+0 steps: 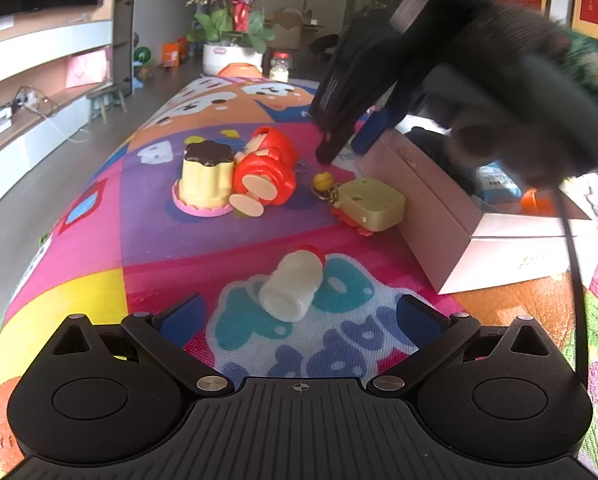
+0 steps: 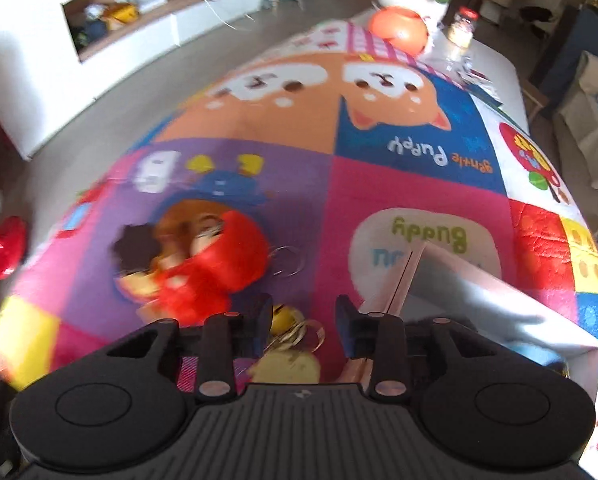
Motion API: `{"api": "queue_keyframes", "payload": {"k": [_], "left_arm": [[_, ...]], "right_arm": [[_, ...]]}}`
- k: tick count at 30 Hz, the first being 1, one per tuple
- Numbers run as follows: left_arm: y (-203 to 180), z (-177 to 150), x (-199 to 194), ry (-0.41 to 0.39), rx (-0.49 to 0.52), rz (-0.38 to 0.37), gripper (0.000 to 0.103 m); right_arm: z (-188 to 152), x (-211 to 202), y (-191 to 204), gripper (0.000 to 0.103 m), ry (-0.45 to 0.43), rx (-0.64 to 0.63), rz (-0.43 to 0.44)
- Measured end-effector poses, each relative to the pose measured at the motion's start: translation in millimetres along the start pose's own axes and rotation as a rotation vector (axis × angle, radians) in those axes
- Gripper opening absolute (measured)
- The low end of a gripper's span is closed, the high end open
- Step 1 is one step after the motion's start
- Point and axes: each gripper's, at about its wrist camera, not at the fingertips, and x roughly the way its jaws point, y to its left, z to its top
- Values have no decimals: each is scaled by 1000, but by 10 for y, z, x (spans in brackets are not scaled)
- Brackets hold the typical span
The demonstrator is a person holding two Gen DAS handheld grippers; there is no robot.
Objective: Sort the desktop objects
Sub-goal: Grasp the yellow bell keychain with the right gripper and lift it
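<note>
On the colourful mat, a white bottle toy with a red cap [image 1: 293, 286] lies on its side just ahead of my open, empty left gripper [image 1: 299, 316]. Beyond it lie a yellow cheese keychain [image 1: 369, 202], a red doll [image 1: 265, 172] on its back and a pudding toy [image 1: 205, 178]. My right gripper [image 1: 341, 146] hovers above the cheese keychain beside the open pink box [image 1: 439, 216]. In the right wrist view my right gripper [image 2: 303, 316] is open and empty over the cheese keychain [image 2: 287, 366], with the doll [image 2: 215, 268] to its left and the box [image 2: 459, 292] to its right.
The box holds dark and orange items [image 1: 535, 200]. A flower pot [image 1: 231, 58], an orange bowl [image 2: 397, 28] and a jar [image 2: 461, 28] stand at the far end of the table. The floor drops off along the left edge.
</note>
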Motion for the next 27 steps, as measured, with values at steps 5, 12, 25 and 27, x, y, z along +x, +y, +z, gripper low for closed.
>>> {"api": "queue_keyframes", "payload": {"k": [5,12,25,27], "left_arm": [[36,-3,-12,-6,-19,-16,103],[31,-4,-36,-13,-18,-20,103],[12,-150,-281,25,49,-74,103],[3,-179,-336,36,65,-93,103]], "right_arm": [[-32,124,36,17,48,4,40],[-437,-76,260,17,159,-70,197],[-719,-336,322,21,95,-130,161],[-850,-432,338,21,107,-139,215]]}}
